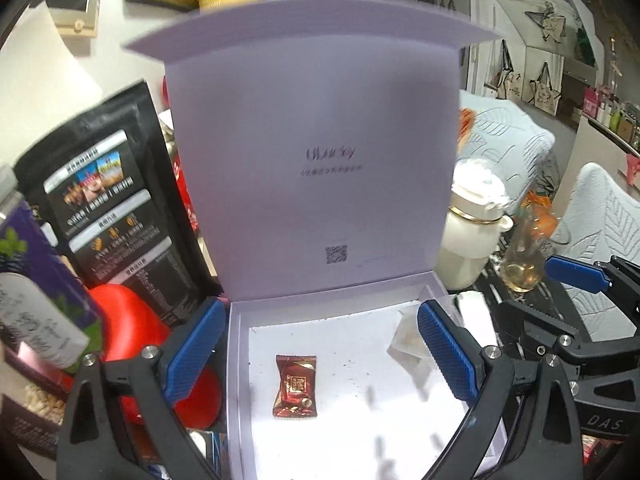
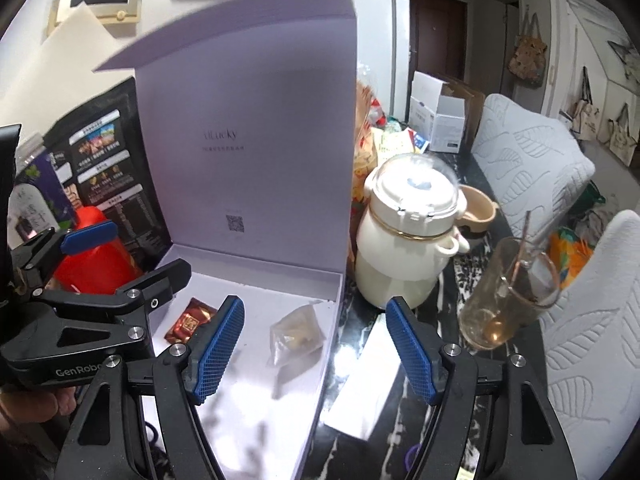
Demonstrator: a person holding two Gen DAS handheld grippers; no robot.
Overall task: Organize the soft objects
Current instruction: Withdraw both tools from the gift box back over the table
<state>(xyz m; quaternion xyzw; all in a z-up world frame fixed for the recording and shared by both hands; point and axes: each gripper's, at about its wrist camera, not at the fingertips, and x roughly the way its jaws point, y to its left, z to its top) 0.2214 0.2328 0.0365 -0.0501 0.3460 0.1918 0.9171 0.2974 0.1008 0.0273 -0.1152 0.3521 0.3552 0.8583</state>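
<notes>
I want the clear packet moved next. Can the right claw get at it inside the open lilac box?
Probably yes. The right claw is open and empty, and the clear plastic packet lies uncovered on the floor of the lilac cardboard box, lid upright behind; only the low side wall stands near it.

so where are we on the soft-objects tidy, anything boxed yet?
Done: red candy packet and clear sachet lie inside the open lilac box.
In hand: nothing; left gripper and right gripper both have empty, open jaws.
Left: the white packet lies outside the box on the table; lid up.
</notes>
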